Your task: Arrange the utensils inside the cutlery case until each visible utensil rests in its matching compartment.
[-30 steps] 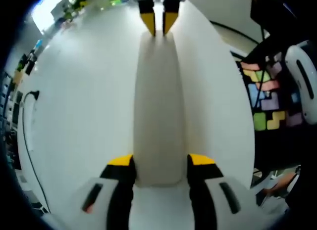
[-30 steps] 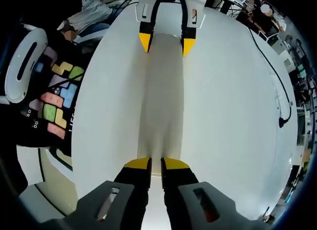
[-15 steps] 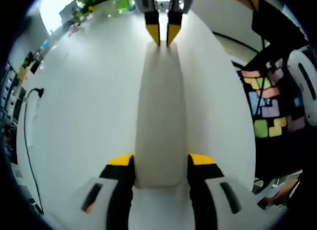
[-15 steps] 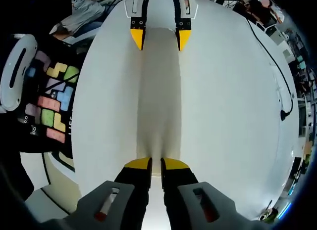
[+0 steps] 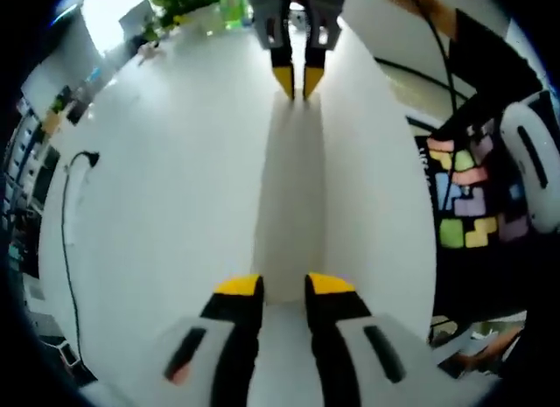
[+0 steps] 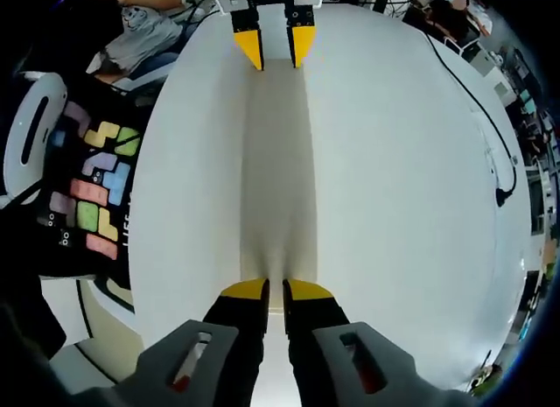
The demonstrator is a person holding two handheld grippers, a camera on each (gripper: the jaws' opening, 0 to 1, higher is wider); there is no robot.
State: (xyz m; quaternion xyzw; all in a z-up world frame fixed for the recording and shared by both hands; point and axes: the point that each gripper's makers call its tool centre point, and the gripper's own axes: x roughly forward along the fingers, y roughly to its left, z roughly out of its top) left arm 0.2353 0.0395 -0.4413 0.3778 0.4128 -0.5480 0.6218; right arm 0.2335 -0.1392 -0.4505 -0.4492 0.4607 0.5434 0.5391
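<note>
Cutlery case (image 5: 289, 206) pinched endwise, left claw (image 5: 284, 286) and right claw (image 6: 267, 290) nearly closed.

Both views are looking close down along the long white case (image 5: 289, 206) on the table (image 5: 157, 206), from opposite ends, facing each other. Each is catching the other gripper at the case's far end; both share case and table.

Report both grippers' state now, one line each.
Left gripper: fingers narrowed onto one end of the long white case.
Right gripper: fingers pinched on the case's other end.
</note>
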